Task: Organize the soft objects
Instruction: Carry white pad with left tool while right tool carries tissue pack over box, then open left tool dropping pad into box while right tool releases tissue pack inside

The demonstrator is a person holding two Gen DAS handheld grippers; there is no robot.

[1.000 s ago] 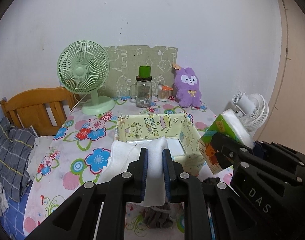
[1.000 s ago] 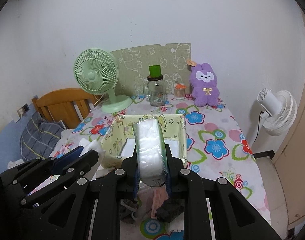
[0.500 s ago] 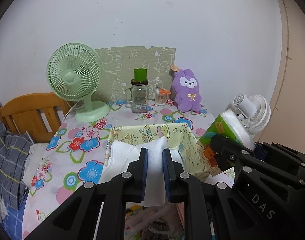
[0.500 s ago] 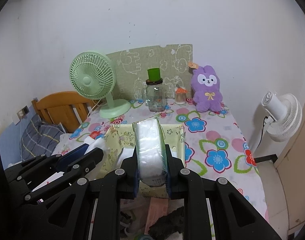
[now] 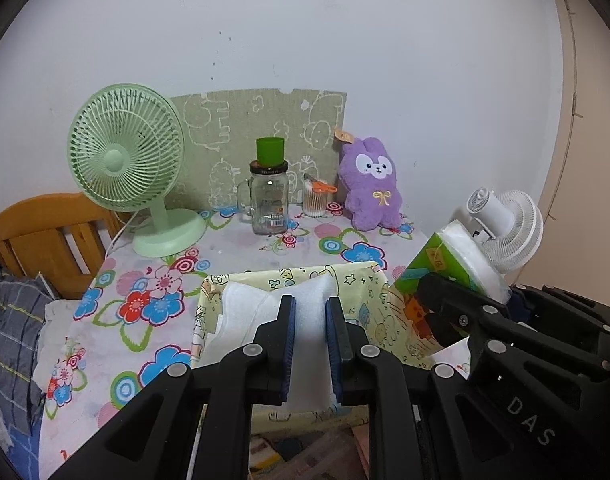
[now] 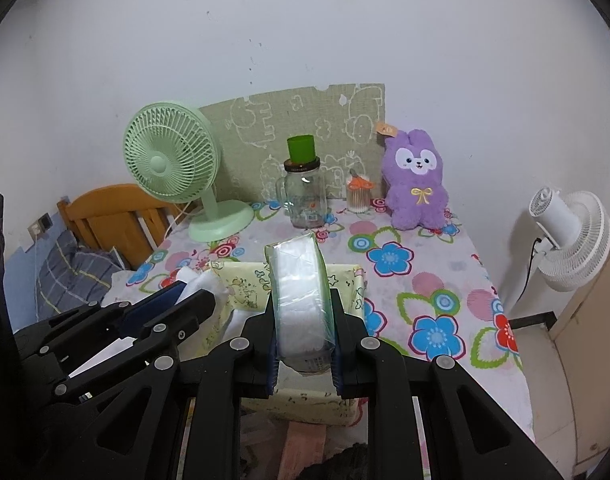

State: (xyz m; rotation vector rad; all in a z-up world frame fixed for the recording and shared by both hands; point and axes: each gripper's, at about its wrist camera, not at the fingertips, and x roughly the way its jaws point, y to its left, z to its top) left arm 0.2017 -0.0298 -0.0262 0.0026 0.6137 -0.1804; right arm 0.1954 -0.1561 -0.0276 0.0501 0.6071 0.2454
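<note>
Tissue pack [image 6: 301,300], clear-wrapped (its print too small to read), sits low centre of the right wrist view, clenched in the right gripper [image 6: 303,344] above the yellow cartoon bin [image 6: 351,284]. "DAS" marks that gripper's body in the left view. The left gripper [image 5: 310,344] pinches a white foam sheet [image 5: 309,320] over the same bin.

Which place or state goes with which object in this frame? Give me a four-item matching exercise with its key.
Things:
1. white cloth
2. tissue pack
3. purple plush bunny
4. green cup

Places or states:
A. upside down on the glass jar
B. clamped in the right gripper
C. sitting at the back of the table, against the wall
D. clamped in the left gripper

Pairs: 1-D, 2-B, 3-C, 4-A
</note>
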